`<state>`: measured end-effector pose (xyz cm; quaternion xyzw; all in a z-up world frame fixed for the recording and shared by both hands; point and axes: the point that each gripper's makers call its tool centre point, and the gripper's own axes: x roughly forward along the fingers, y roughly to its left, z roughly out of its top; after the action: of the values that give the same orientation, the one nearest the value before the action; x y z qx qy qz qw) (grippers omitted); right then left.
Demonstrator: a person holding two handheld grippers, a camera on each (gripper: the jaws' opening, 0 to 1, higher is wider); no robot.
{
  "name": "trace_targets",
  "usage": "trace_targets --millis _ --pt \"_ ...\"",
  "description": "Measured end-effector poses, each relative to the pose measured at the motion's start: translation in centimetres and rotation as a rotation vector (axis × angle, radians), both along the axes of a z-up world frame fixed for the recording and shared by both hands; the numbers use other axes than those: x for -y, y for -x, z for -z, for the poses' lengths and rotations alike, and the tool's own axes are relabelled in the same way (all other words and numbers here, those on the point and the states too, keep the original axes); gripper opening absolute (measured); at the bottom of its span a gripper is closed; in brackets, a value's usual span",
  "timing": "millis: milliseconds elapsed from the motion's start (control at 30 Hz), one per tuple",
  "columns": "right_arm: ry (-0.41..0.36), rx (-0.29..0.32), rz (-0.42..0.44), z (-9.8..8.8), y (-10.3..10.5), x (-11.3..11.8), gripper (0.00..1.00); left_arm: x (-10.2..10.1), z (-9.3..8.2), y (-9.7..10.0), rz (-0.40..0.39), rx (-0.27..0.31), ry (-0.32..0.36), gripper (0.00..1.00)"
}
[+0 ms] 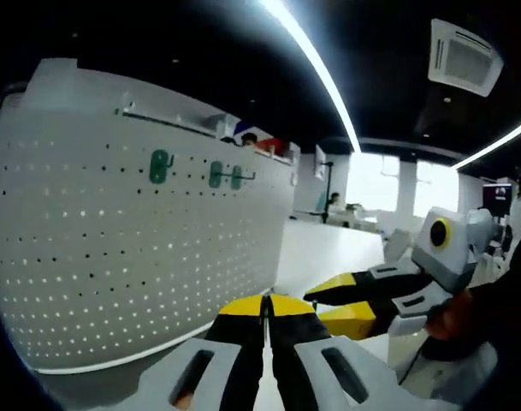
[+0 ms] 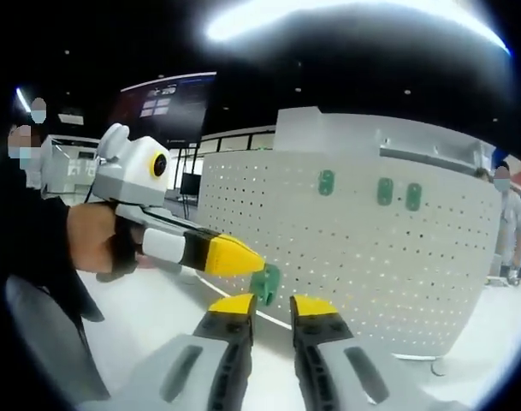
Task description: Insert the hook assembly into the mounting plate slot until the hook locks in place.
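The white pegboard mounting plate (image 1: 115,257) stands upright on the left, carrying three green hooks (image 1: 160,165) in its upper rows. In the right gripper view the plate (image 2: 371,265) rises behind my jaws, with its green hooks (image 2: 385,190) high up. My left gripper (image 1: 265,301) is shut, its yellow tips pressed together. Seen from the right gripper view, the left gripper (image 2: 239,257) holds a small green hook piece (image 2: 264,281) that hangs just under its tip. My right gripper (image 2: 275,306) is open and holds nothing; it sits just beside the left one (image 1: 333,300).
A white tabletop (image 1: 328,248) stretches away past the plate. A hand (image 2: 93,240) grips the left tool. Another person (image 2: 504,223) stands beyond the plate's right edge. Ceiling light strips (image 1: 311,60) run overhead.
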<state>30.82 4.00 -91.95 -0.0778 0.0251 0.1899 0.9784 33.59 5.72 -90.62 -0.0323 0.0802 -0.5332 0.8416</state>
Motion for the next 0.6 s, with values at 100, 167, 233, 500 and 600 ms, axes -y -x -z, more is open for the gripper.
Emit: trace_targets --millis 100,167,233,500,600 --pt "0.0 -0.002 -0.005 0.1 0.0 -0.1 0.12 0.2 -0.1 0.3 0.009 0.0 0.002 0.01" --pt "0.001 -0.002 -0.005 0.1 0.0 -0.1 0.11 0.3 -0.2 0.5 0.016 0.001 0.002 0.01" --pt "0.005 -0.002 -0.008 0.2 0.0 -0.1 0.09 0.6 -0.2 0.6 0.023 0.003 0.0 0.01" --pt "0.013 0.0 -0.004 0.2 0.0 0.1 0.06 1.3 -0.2 1.3 0.047 0.001 -0.003 0.01" --pt "0.016 0.001 -0.001 0.2 -0.1 0.3 0.04 1.4 -0.3 1.6 0.054 -0.001 -0.002 0.01"
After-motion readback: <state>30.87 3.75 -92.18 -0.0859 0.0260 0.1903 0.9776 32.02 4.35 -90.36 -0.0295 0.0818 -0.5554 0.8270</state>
